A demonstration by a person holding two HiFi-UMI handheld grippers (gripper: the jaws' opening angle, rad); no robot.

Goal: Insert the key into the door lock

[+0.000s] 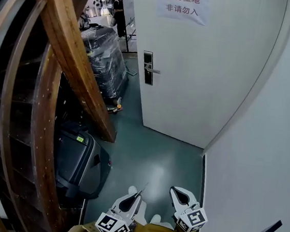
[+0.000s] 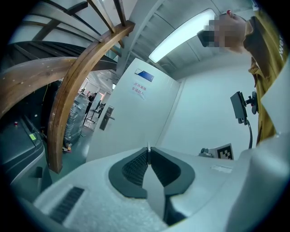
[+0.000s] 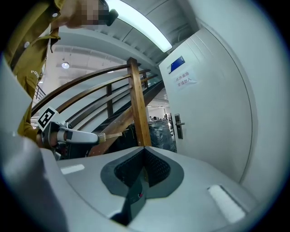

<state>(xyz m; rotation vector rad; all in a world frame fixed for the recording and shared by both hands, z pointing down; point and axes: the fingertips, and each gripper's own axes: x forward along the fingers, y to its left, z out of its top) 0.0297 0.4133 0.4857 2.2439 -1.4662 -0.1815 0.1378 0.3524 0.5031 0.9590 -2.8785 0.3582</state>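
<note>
Your left claw (image 1: 136, 197) is clamped on the key (image 1: 142, 188), and its thin blade sticks out past the pads, pointing toward the door (image 1: 206, 68). Your right claw (image 1: 179, 194) has its pads together with nothing between them. Both sit side by side, low over the green floor (image 1: 156, 155). The door lock (image 1: 148, 67) is at the door's left edge, well apart from the key. There's a paper sign (image 1: 182, 4) high on the door.
</note>
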